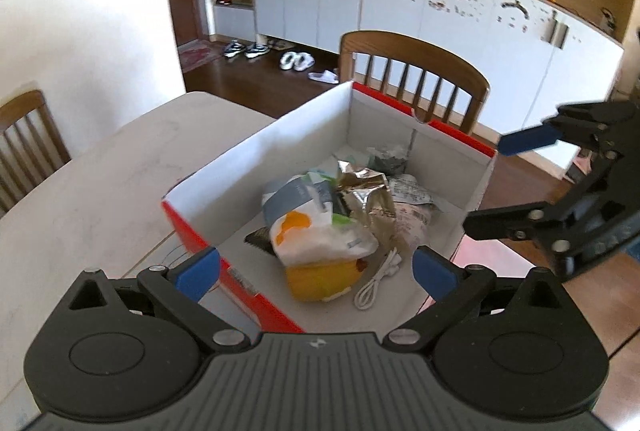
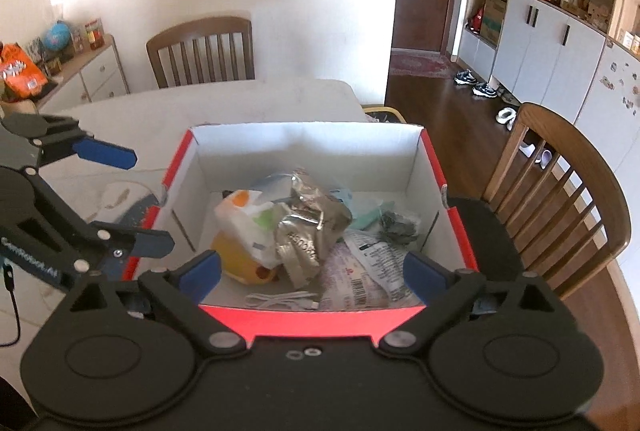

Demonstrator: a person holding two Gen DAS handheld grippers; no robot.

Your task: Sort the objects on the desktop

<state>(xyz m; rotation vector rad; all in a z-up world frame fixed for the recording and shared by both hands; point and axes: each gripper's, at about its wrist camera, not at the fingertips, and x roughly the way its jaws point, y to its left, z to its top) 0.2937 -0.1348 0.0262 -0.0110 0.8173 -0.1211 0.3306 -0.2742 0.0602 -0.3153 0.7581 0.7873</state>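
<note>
A red-and-white cardboard box (image 1: pixel 304 135) (image 2: pixel 312 319) stands on the white table (image 1: pixel 100 171). Inside lie a white packet with orange and green print (image 1: pixel 320 231) (image 2: pixel 248 219), a yellow object (image 1: pixel 320 279), a crumpled foil bag (image 1: pixel 368 191) (image 2: pixel 308 231), a white cable (image 1: pixel 376 287) (image 2: pixel 280 301) and printed wrappers (image 2: pixel 368 275). My left gripper (image 1: pixel 316 273) (image 2: pixel 138 199) hovers open over the box's near left corner. My right gripper (image 2: pixel 313 271) (image 1: pixel 500 185) hangs open above the box's near edge. Neither holds anything.
A wooden chair (image 1: pixel 416 71) (image 2: pixel 560 199) stands close behind the box's far side. Another chair (image 2: pixel 204 51) is at the table's end by the wall. White cabinets (image 1: pixel 480 15) line the room across a dark wood floor.
</note>
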